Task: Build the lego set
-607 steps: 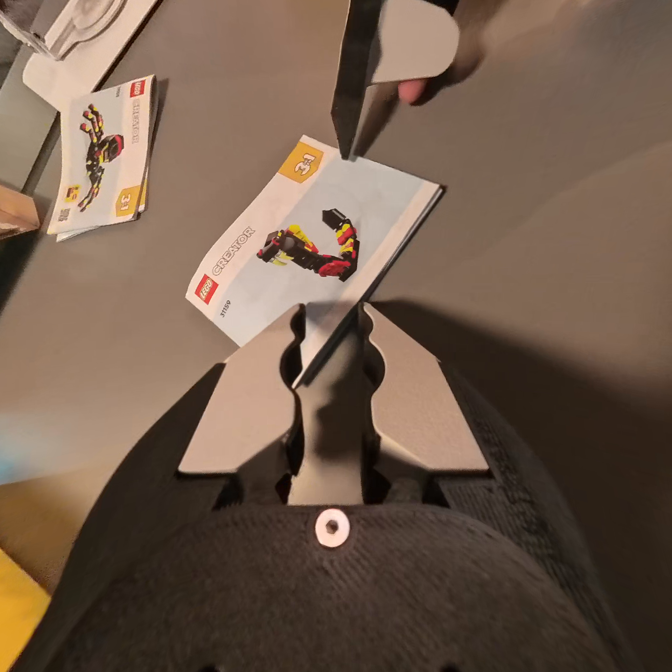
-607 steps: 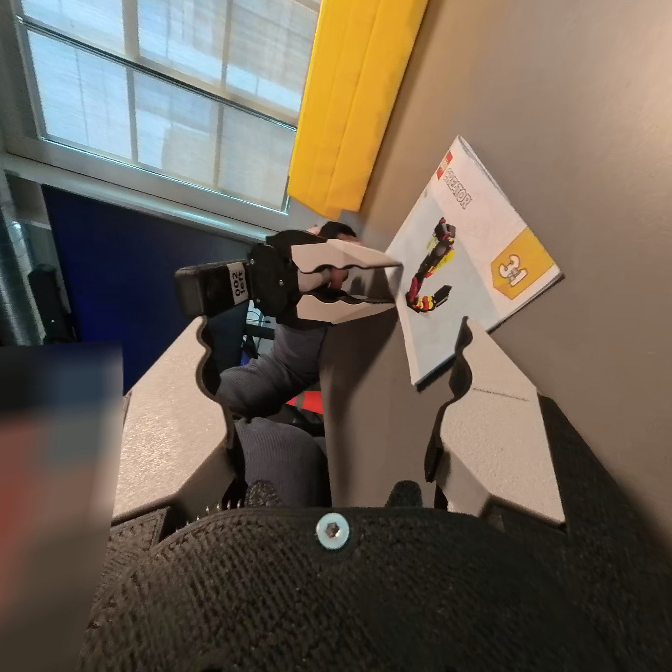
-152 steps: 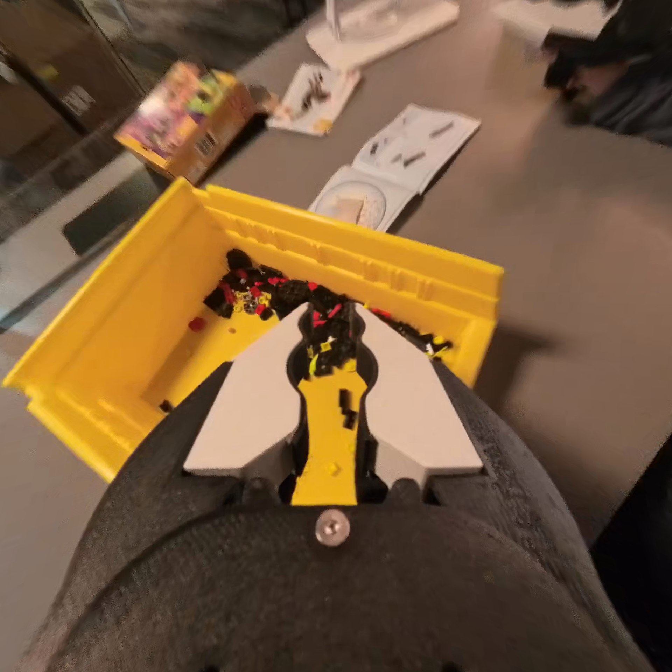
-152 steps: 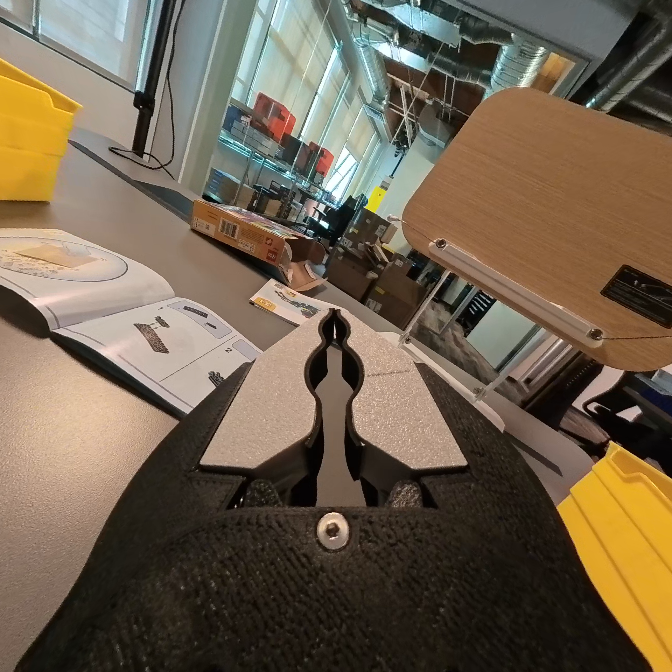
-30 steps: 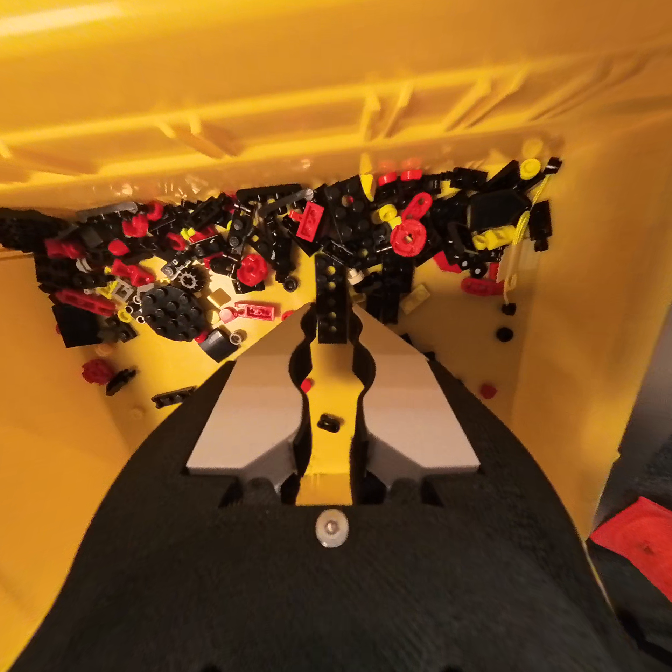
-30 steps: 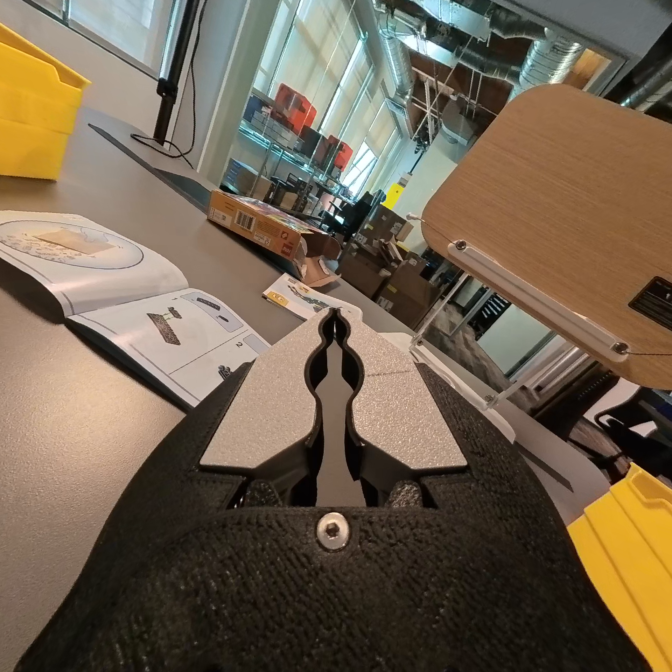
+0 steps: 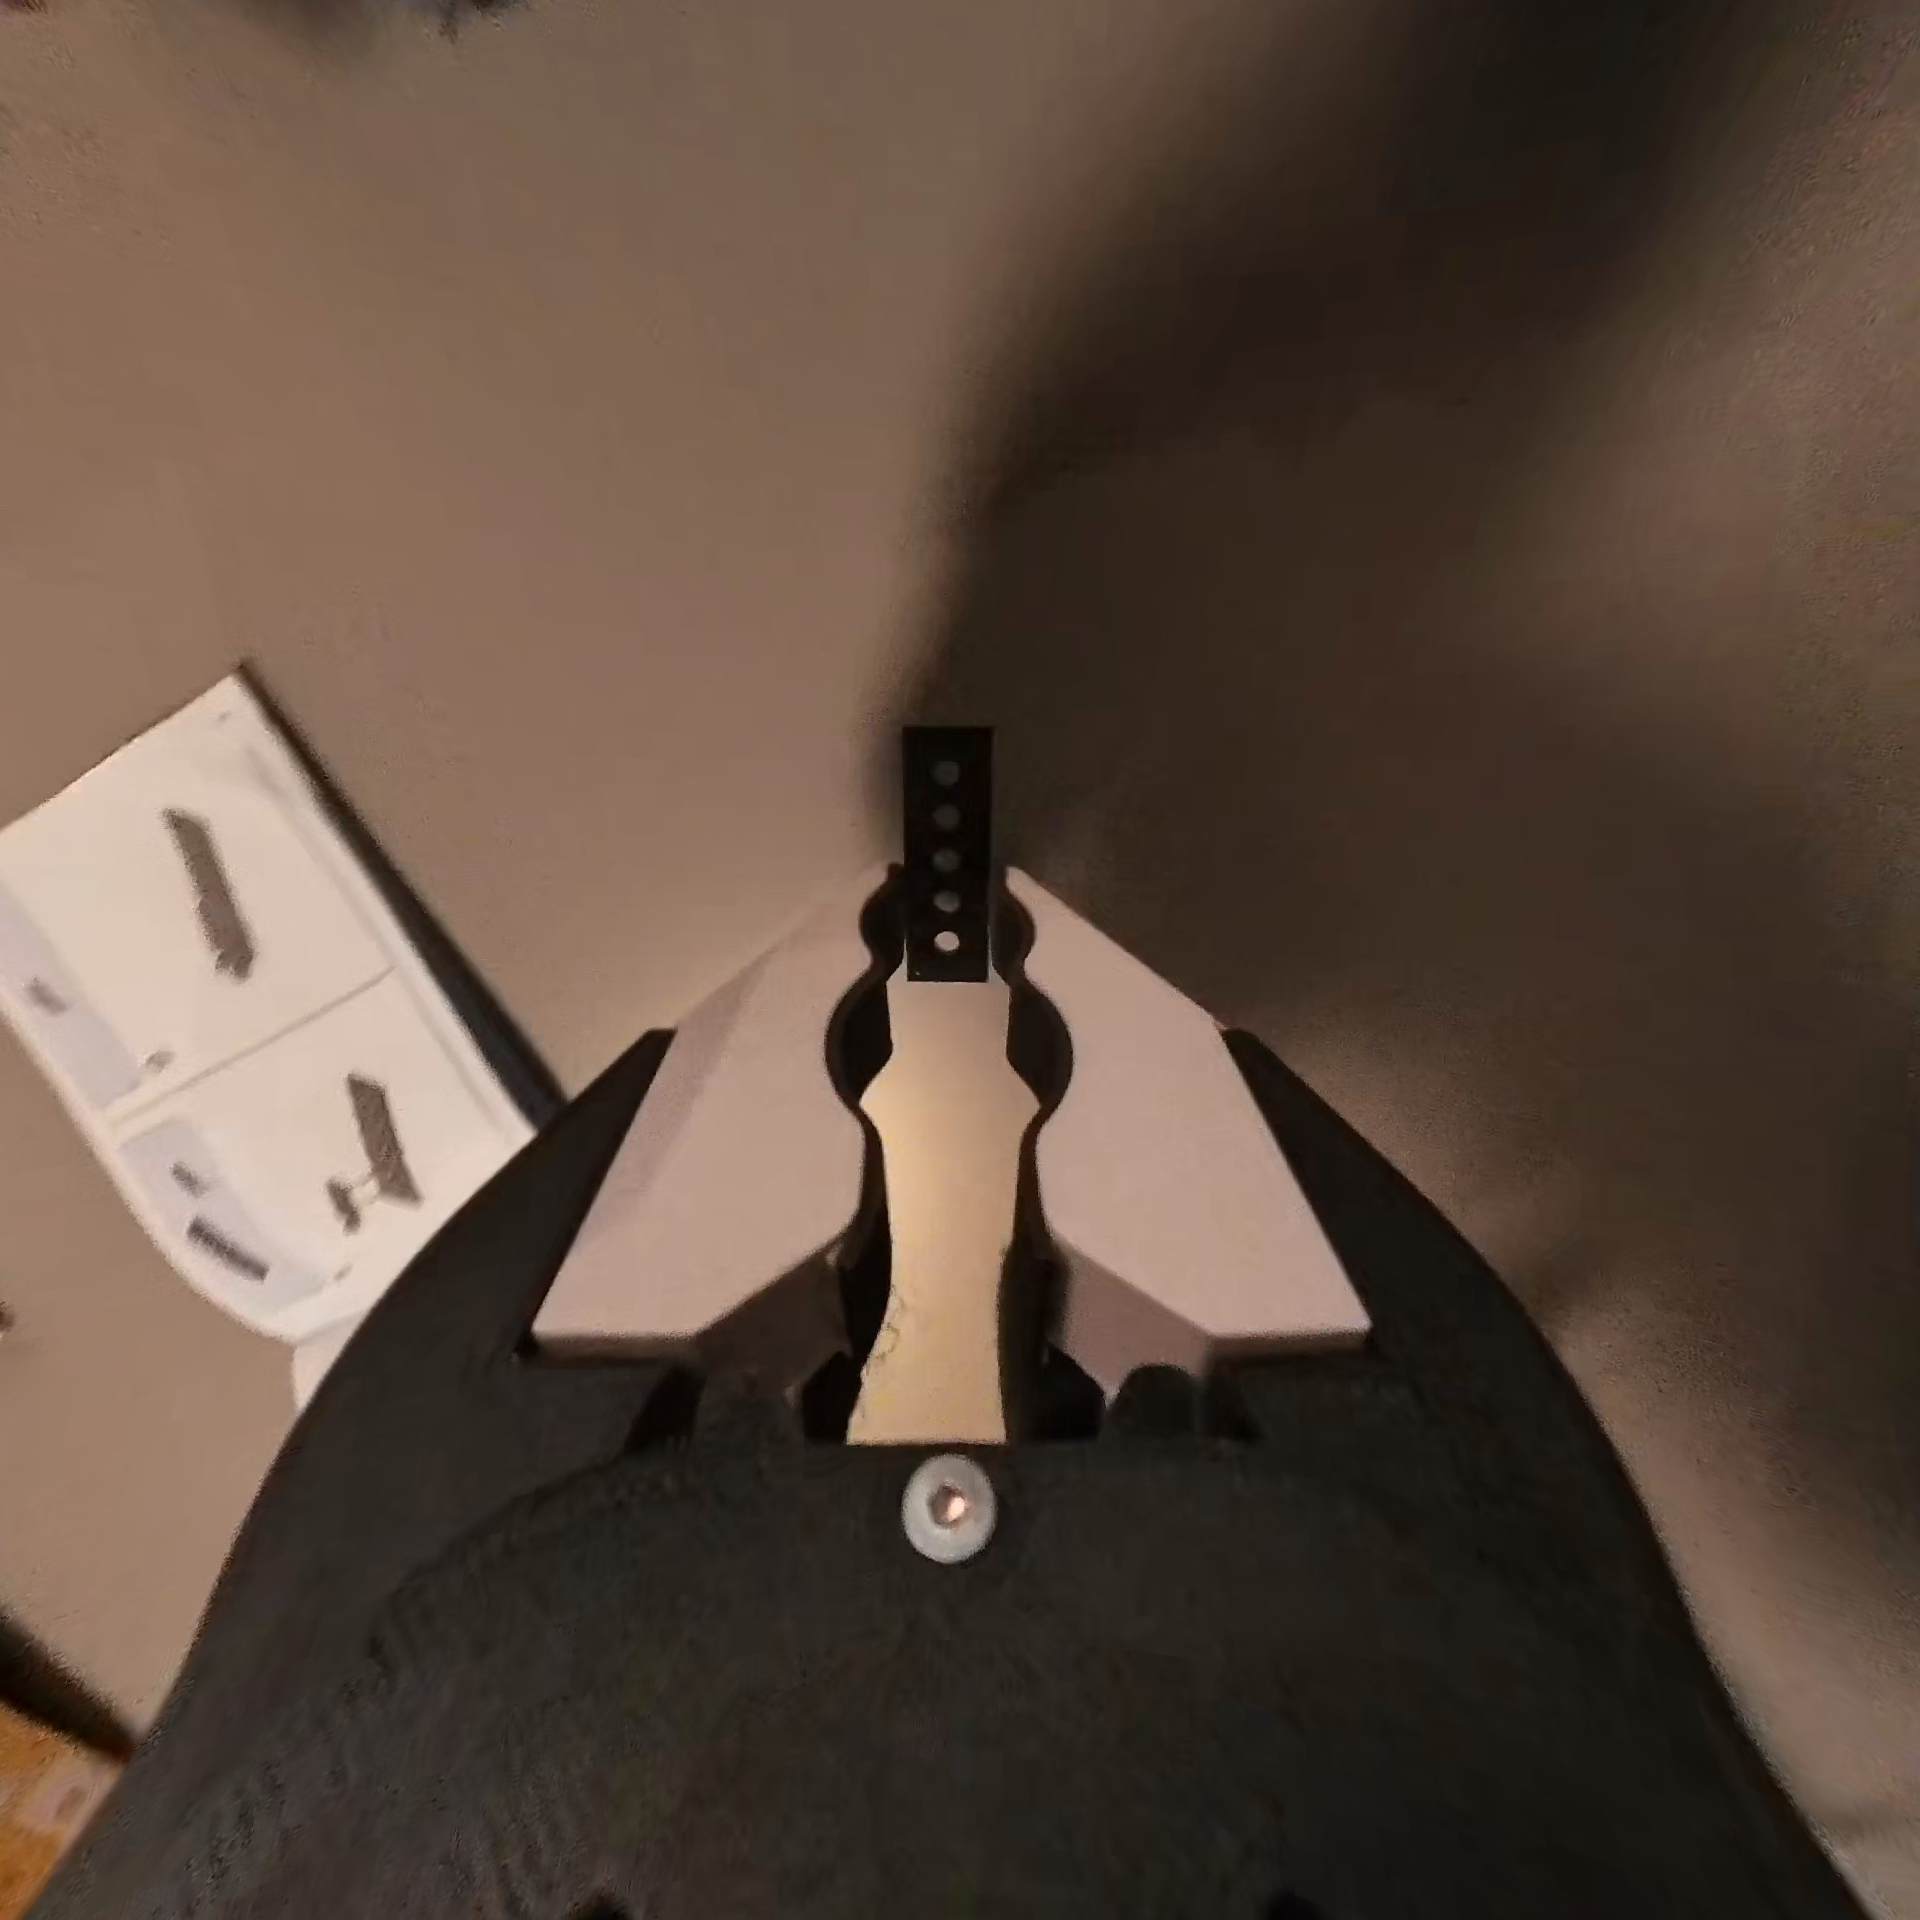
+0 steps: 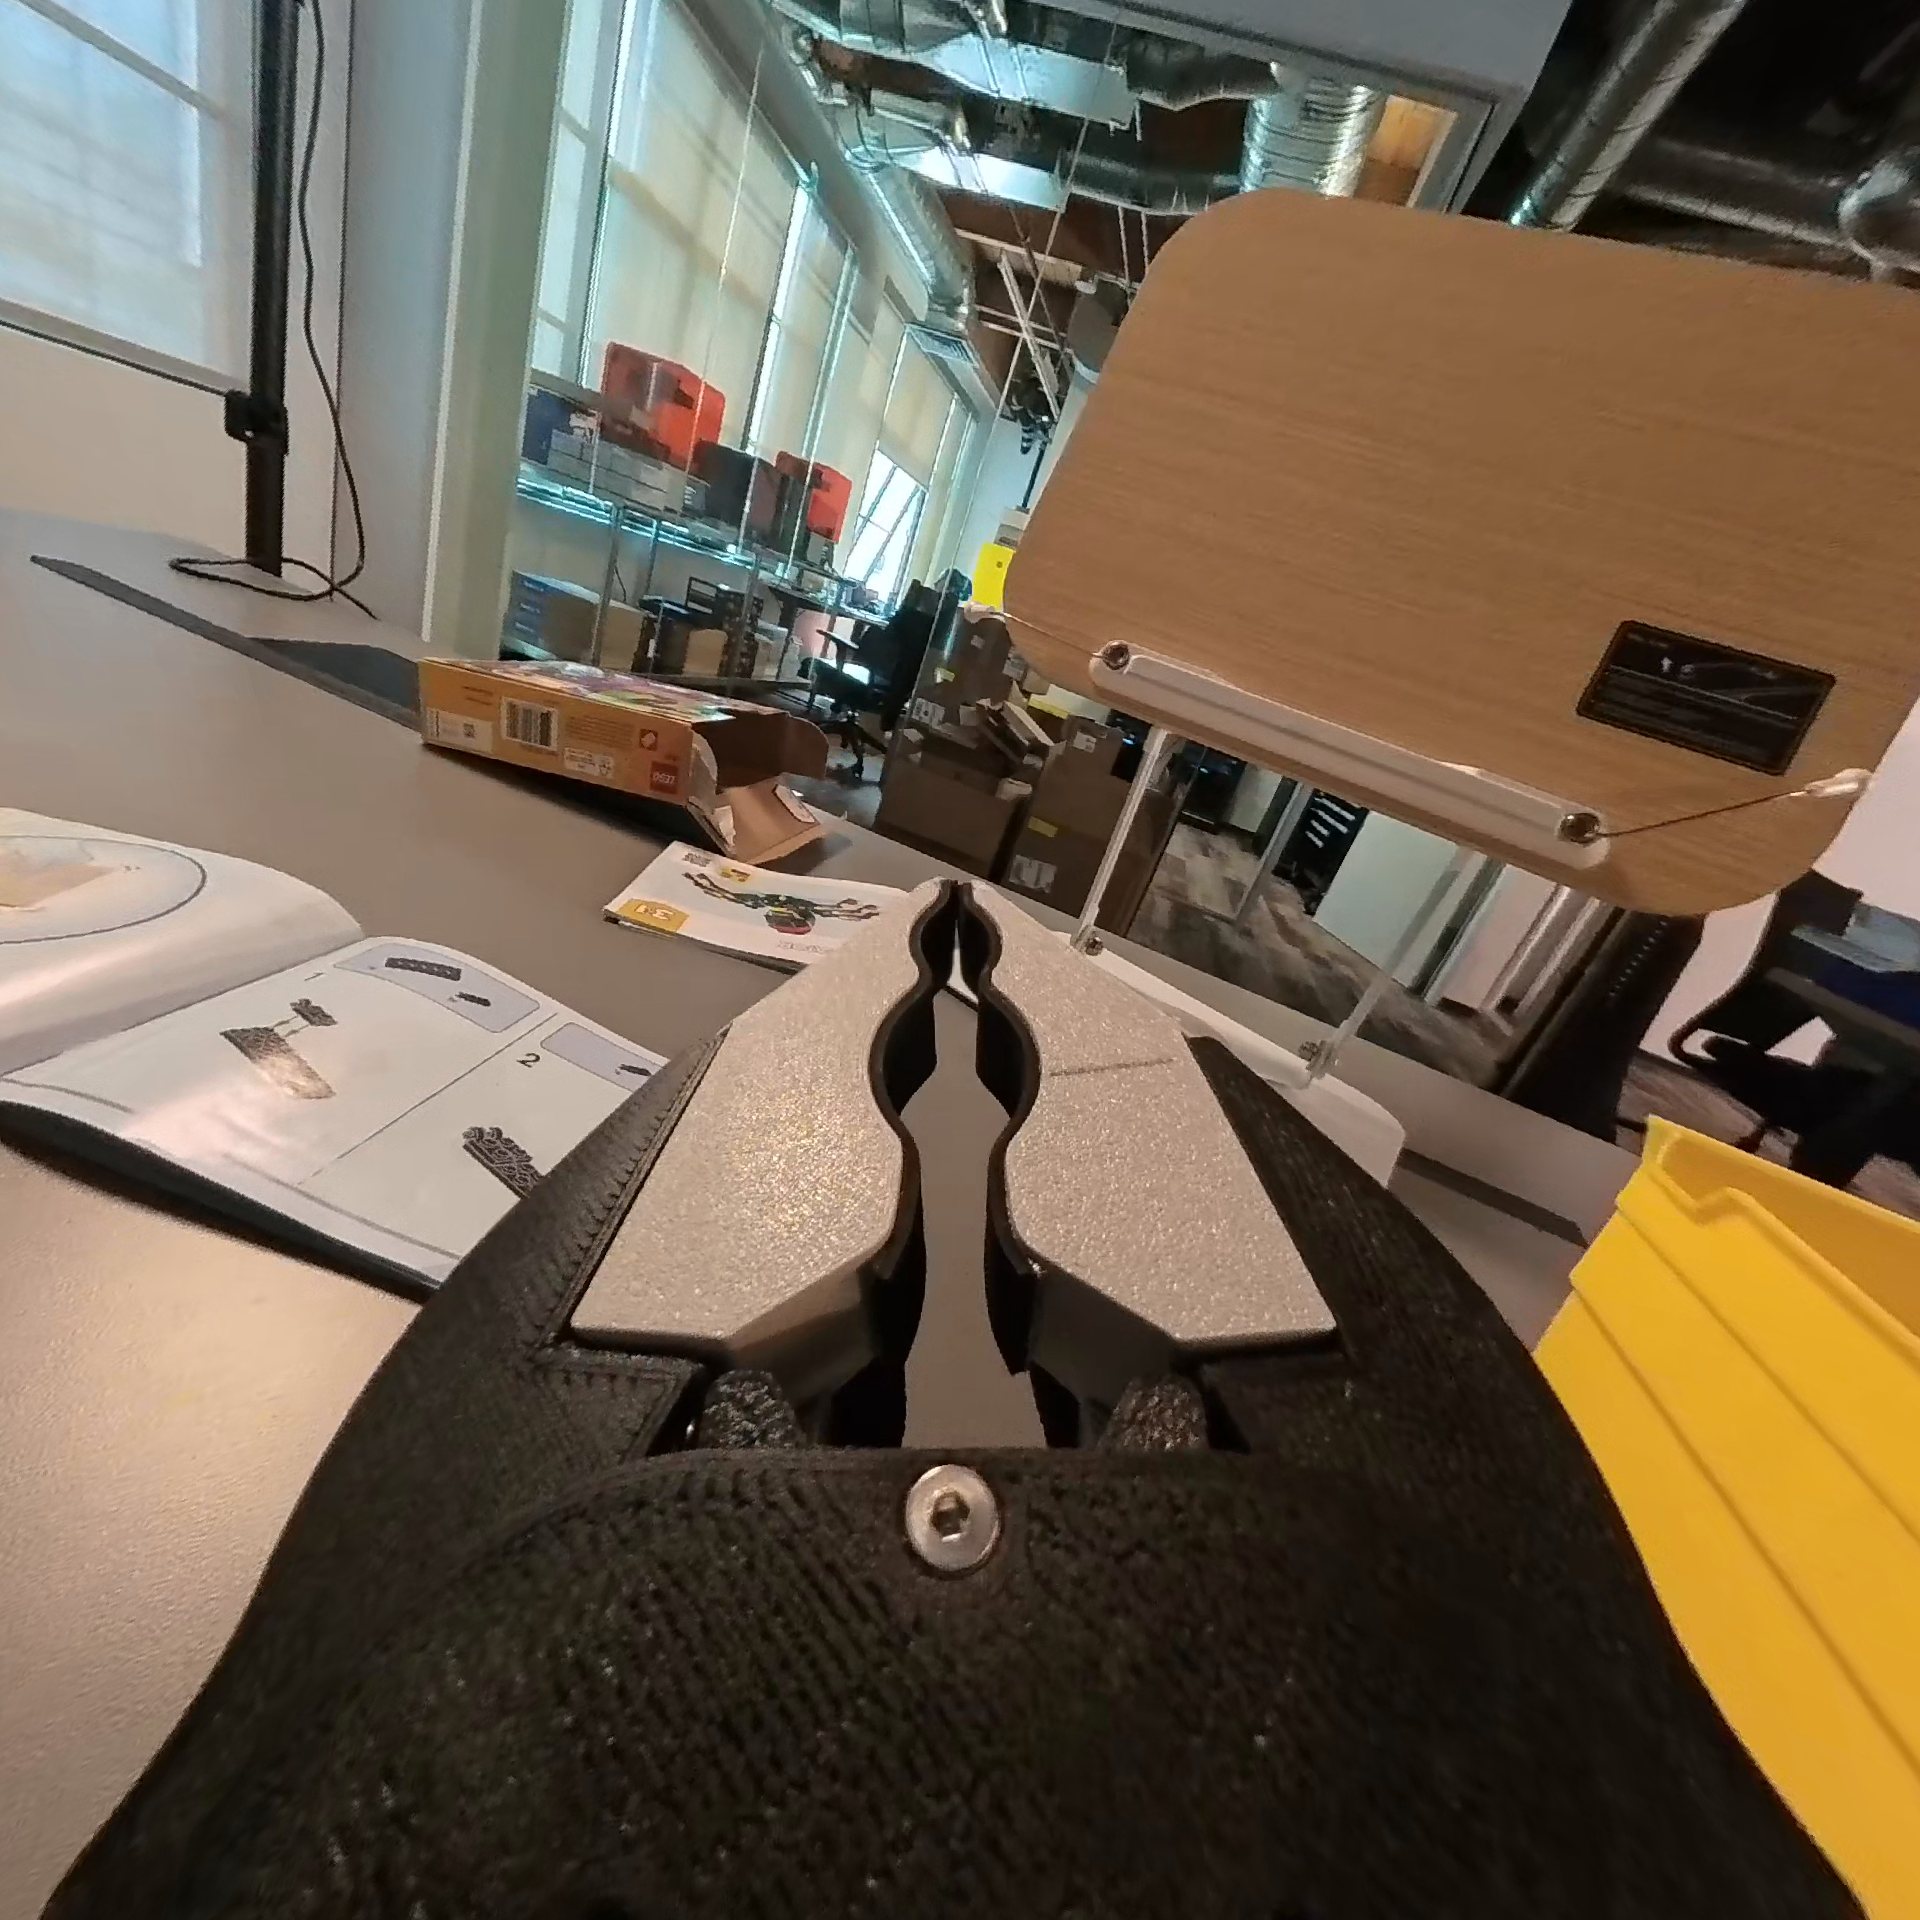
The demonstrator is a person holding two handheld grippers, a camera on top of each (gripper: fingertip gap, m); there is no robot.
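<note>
At the centre of the left wrist view, the left gripper [image 7: 948, 914] clamps a black strip with holes [image 7: 948, 852] by its lower end above the bare table [image 7: 623, 416], likely to set it down beside the open booklet [image 7: 208, 997] at lower left. The right gripper [image 8: 956, 904] rests closed and empty, apparently waiting.

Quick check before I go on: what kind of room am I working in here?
Most likely an open-plan office or lab workspace. Exposed ceiling ducts run overhead, a metal shelf rack holding boxes stands by large windows, and office chairs sit farther back, beyond the grey table.
</note>
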